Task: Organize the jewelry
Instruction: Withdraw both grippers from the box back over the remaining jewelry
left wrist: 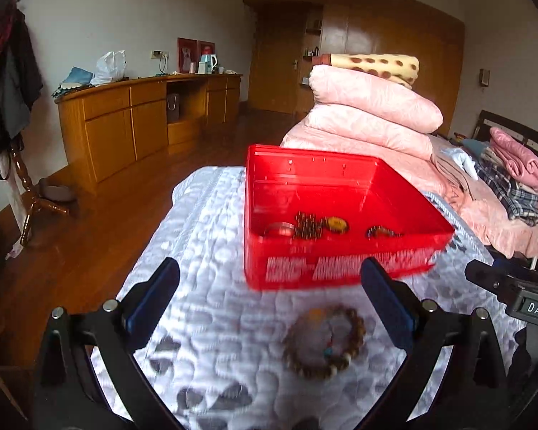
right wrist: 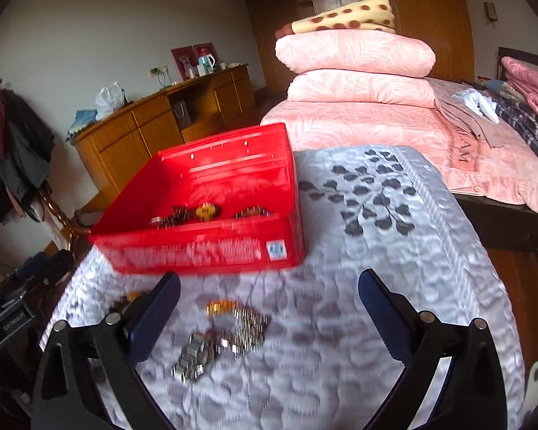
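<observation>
left gripper (left wrist: 269, 286): jaws spread wide, nothing between the pads; hangs over the quilt, just short of the box
right gripper (right wrist: 269, 299): jaws spread wide, gripping nothing; over the quilt, right of the box's near corner
box (left wrist: 340, 265): red plastic, open top, white print on near wall; sits on the quilt at its far left part
in box: silver ring-like piece (left wrist: 279, 230) at left, dark bead strand (left wrist: 307, 227) beside it, amber piece (left wrist: 336, 224), 1 more dark beaded item (left wrist: 380, 232) to the right; all on the floor near the front wall
bracelet (left wrist: 324, 342): brown wooden beads, 1 teal bead; flat on the quilt in front of the box, between the left fingers in view, not touched
loose pile (right wrist: 226, 337): metal watch band, silvery beads, amber piece; blurred, on the quilt in front of the box, between the right fingers in view, not touched
quilt (right wrist: 394, 268): white-grey, leaf print
background: pink bedding stack (right wrist: 355, 68), wooden cabinet (left wrist: 125, 125)
</observation>
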Tool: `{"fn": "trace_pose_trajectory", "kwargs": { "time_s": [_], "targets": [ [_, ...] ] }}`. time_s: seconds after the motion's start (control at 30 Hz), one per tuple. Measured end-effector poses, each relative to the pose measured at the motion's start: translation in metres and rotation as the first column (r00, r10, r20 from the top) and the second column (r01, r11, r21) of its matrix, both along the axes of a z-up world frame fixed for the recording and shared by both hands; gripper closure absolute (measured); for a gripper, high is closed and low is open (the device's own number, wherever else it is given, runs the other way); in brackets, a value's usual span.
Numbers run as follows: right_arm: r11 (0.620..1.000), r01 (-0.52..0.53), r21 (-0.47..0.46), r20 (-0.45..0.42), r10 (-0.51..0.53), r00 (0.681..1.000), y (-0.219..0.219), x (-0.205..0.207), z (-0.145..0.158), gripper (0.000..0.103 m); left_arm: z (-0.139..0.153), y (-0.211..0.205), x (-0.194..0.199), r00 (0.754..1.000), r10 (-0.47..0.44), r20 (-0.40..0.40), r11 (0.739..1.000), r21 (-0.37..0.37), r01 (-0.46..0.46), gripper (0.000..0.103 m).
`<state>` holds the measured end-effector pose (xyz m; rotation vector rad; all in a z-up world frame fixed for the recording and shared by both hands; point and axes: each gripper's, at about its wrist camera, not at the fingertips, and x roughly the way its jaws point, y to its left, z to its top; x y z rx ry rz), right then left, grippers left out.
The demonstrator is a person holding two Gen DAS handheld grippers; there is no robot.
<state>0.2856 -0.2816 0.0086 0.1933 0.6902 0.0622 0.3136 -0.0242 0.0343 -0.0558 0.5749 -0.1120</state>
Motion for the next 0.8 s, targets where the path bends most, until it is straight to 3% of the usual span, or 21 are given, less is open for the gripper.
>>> {"fn": "trace_pose_trajectory", "kwargs": {
  "time_s": [0.43,0.8],
  "targets": [
    [0.999,-0.039,-0.004,-0.065,0.039,0.997,0.02,-0.052,-0.022,0.005,-0.027,0.006,-0.051,0.997,-0.012,-0.075,1.0,0.018,0.013,0.005],
    [0.998,-0.055,-0.037,-0.083,0.052,0.995,0.034,-0.068,-0.031,0.005,-0.043,0.003,-0.078,0.995,-0.011,-0.095,0.998,0.06,0.017,0.005]
  ]
}}
